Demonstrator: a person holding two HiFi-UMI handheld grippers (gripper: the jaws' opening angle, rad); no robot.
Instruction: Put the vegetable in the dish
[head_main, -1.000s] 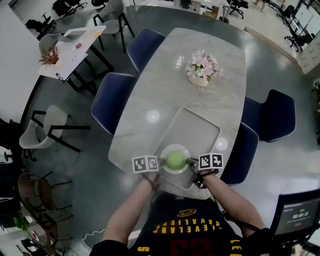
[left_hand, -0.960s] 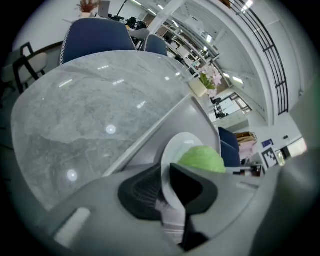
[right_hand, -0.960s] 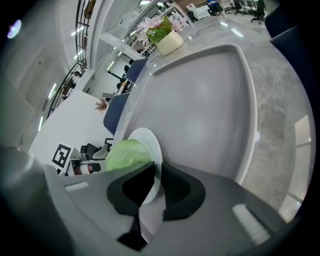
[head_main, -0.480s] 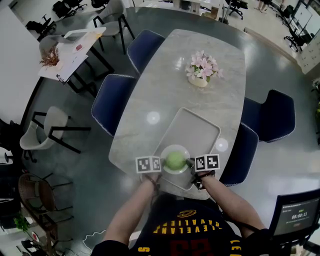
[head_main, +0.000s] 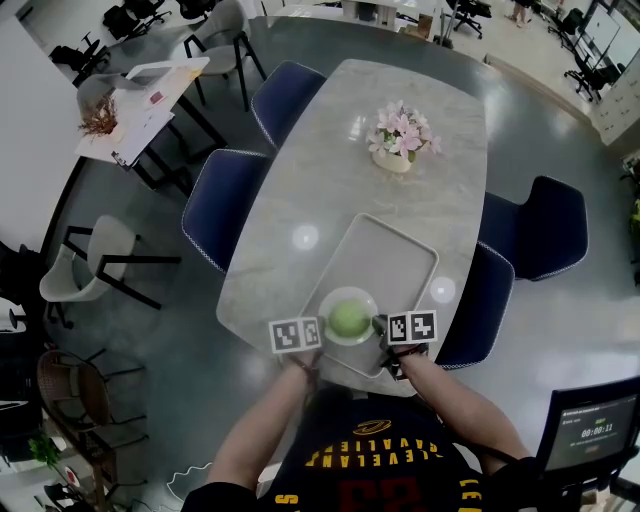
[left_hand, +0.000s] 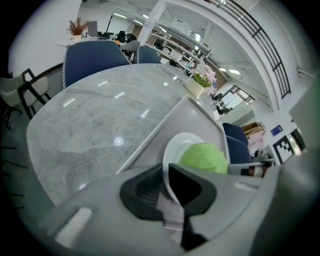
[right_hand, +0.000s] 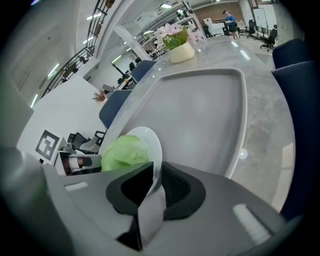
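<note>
On the marble table (head_main: 290, 190), a grey tray (head_main: 390, 250) held the white dish (head_main: 352, 292), green vegetable (head_main: 350, 319) inside it. The left gripper (left_hand: 166, 182) and right gripper (right_hand: 154, 185) each pinched the dish rim, vegetable between the 2.

A grey marble table (head_main: 325, 185) bore a grey tray (head_main: 388, 262) at its near end, a flower pot (head_main: 394, 158) farther off.
</note>
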